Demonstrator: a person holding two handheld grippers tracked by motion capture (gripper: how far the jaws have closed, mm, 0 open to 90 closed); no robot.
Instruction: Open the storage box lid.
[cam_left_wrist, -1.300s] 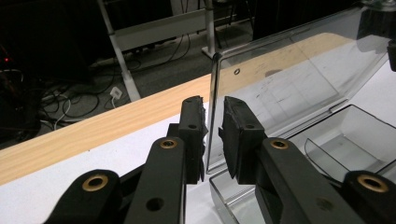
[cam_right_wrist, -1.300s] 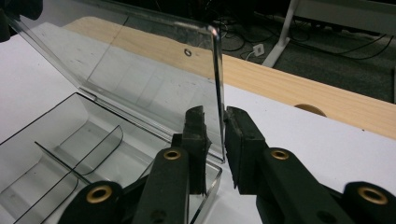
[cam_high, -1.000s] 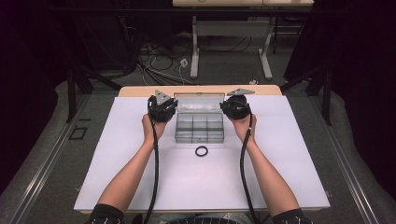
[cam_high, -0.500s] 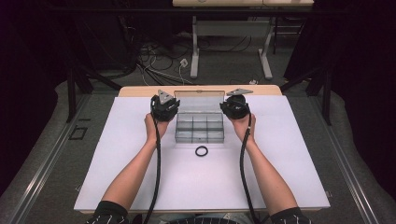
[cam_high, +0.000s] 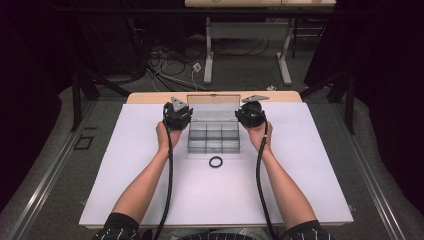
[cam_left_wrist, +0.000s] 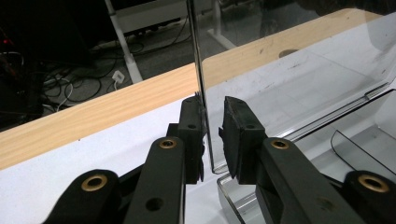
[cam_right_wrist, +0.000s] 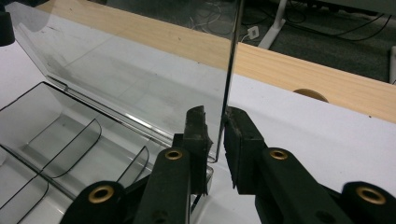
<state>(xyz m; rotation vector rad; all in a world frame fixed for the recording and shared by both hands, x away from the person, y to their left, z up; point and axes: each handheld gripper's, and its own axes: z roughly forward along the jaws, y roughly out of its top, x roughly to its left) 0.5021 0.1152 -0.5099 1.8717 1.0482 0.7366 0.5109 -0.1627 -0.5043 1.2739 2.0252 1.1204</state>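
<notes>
The clear plastic compartment box (cam_high: 213, 137) sits toward the far middle of the white desk (cam_high: 125, 200), with its hinged lid (cam_high: 212, 100) standing open and nearly upright along the far side, and a small black ring (cam_high: 215, 162) lying on the desk just in front of it. You have one hand-held gripper at each end of that lid: the left hand-held gripper (cam_left_wrist: 212, 126) has its jaws straddling the lid's left edge, one jaw against the sheet and the other a little apart from it, so it is parted and not yet pinching; the right hand-held gripper (cam_right_wrist: 215, 130) straddles the right edge in the same way, jaws close on either side of the thin sheet with a sliver of gap visible, so it too looks unclenched. Judge the lid as light, thin and somewhat springy: it is a single transparent sheet that will likely flex if you push from one end alone, so move both ends together. The plastic looks smooth and glossy, hence probably slippery between the black jaws; take hold low on the side edges, close to the hinge corner where the sheet is stiffest, and squeeze only lightly, since hard pressure could crack or whiten brittle clear plastic. The box body, with its thin curved dividers (cam_right_wrist: 70, 149), seems empty and light, so it may slide or tip on the desk if you drag the lid rather than swing it about its hinge.
</notes>
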